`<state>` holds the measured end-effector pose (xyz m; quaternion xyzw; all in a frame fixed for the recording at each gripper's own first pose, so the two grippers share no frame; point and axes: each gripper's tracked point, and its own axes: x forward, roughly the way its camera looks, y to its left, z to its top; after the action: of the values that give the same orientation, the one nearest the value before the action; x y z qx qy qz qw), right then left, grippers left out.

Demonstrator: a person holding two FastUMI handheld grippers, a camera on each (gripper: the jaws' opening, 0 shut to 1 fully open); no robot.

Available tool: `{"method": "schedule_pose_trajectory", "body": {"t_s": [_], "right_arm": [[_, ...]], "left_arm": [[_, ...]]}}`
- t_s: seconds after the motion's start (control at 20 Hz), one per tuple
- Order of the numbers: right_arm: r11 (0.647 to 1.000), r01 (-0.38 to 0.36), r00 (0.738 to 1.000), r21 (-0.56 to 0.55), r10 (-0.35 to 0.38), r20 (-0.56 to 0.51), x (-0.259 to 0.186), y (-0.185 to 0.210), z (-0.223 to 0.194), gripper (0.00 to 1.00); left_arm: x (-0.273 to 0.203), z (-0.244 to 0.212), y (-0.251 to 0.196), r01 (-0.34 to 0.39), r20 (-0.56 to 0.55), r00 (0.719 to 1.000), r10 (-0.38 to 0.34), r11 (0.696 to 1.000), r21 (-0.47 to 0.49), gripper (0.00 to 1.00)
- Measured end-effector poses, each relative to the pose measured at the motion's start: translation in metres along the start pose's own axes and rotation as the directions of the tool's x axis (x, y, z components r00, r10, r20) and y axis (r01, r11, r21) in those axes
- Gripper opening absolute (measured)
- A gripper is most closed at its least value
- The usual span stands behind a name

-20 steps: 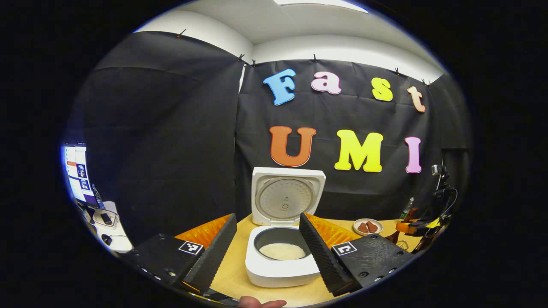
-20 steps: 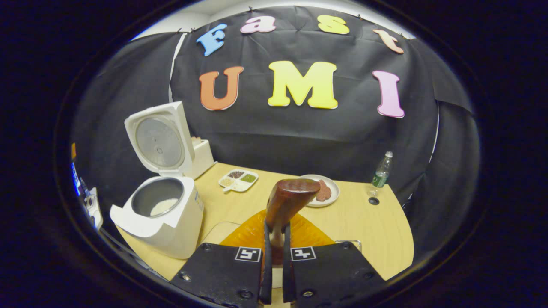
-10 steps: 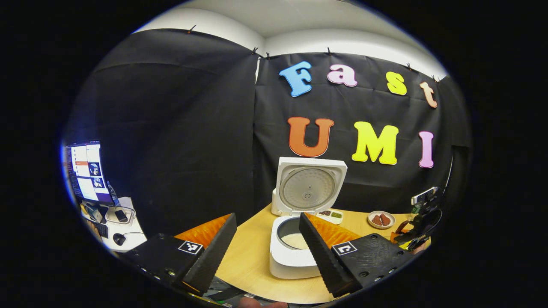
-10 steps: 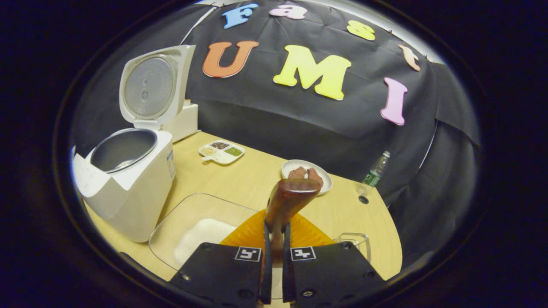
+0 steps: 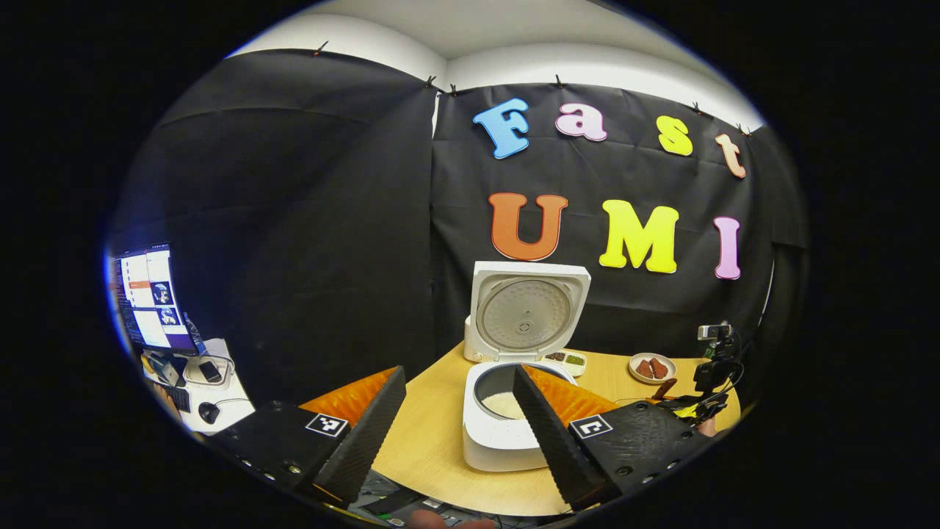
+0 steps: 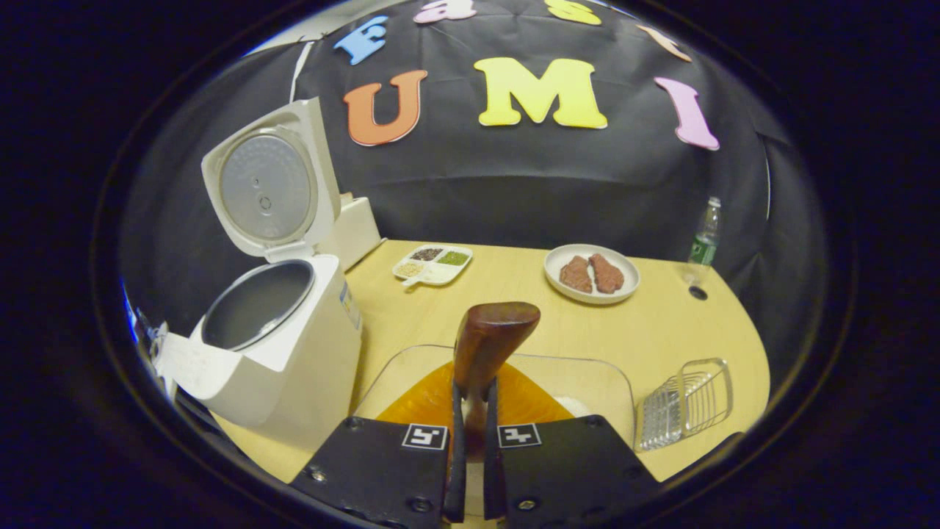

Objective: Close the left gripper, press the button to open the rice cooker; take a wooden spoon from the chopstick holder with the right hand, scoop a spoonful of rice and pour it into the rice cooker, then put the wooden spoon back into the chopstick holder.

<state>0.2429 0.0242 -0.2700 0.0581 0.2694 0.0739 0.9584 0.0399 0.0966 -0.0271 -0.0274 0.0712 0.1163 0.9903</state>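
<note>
Right gripper [image 6: 470,470] stays clamped on the wooden spoon [image 6: 488,345], now swung from the rice cooker [image 6: 272,345] to the chopstick holder [image 6: 687,400]. We judge pouring done, return next. Left gripper [image 5: 459,419] gapes, idle.

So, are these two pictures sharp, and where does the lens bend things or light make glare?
Left gripper view: sharp in the middle, the table edge bows with the fisheye, and the monitor at the rim glows overexposed. Right gripper view: the spoon in the right claw is slightly soft up close, and the rice cooker leans outward.
</note>
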Motion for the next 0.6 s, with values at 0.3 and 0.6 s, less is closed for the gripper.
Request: {"method": "schedule_pose_trajectory", "body": {"t_s": [0.3,0.6], "right_arm": [[0.928,-0.108,0.991,0.357,0.131,-0.039,-0.007,0.003,-0.004,0.1],[0.694,-0.125,0.985,0.709,0.173,0.004,-0.018,-0.041,-0.012,0.12]], "left_arm": [[-0.004,0.005,-0.009,0.019,0.004,1.0,-0.019,1.0,0.01,0.94],[-0.007,0.009,-0.029,0.054,0.006,0.999,-0.054,0.997,0.047,0.94]]}}
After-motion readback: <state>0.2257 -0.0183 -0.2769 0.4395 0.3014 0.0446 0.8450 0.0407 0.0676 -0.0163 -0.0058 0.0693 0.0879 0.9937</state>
